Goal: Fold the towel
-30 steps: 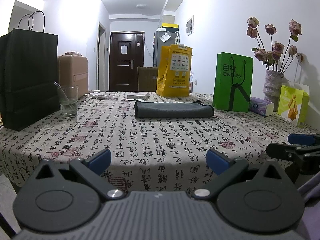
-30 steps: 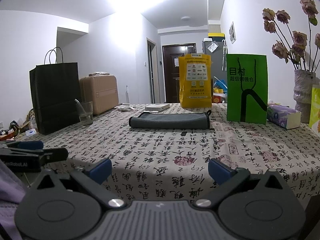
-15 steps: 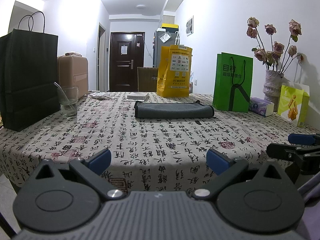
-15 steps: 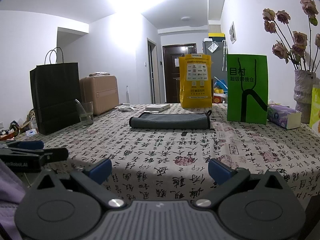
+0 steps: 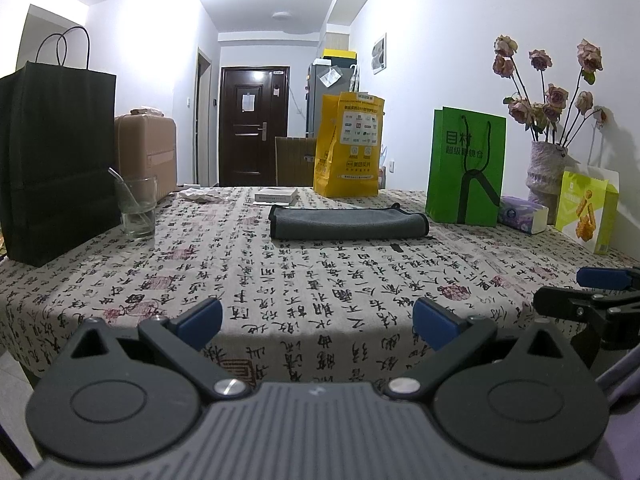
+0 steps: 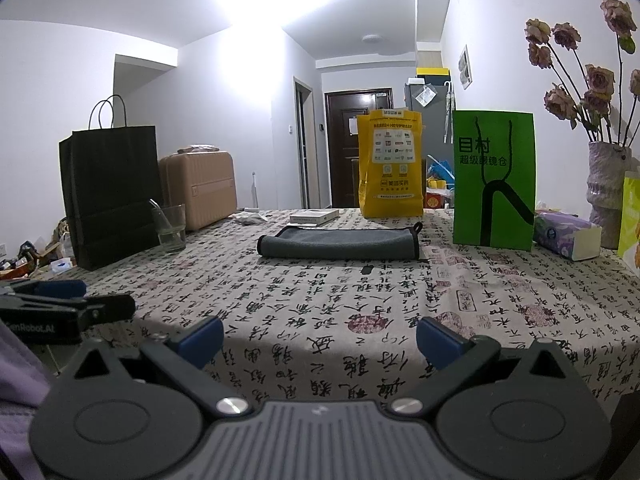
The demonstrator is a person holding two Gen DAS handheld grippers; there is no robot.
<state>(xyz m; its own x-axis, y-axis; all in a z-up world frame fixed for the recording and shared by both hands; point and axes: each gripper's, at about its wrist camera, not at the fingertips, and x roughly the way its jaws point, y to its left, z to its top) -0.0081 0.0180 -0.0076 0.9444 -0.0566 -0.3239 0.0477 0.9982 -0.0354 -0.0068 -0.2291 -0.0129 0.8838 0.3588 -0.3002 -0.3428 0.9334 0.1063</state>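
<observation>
Both claws, left claw [image 5: 316,322] and right claw [image 6: 320,340], are held wide open and empty at the tabletop [image 5: 280,280] edge; the grey towel [image 5: 348,227], seemingly already folded, lies well ahead.

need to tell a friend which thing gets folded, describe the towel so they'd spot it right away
Start at the table under the cloth printed with black calligraphy. Past its middle, in front of the tall yellow bag and left of the green bag, lies the towel. It is the only flat, soft, dark grey thing there, already doubled over, with a small loop at its far right corner.
</observation>
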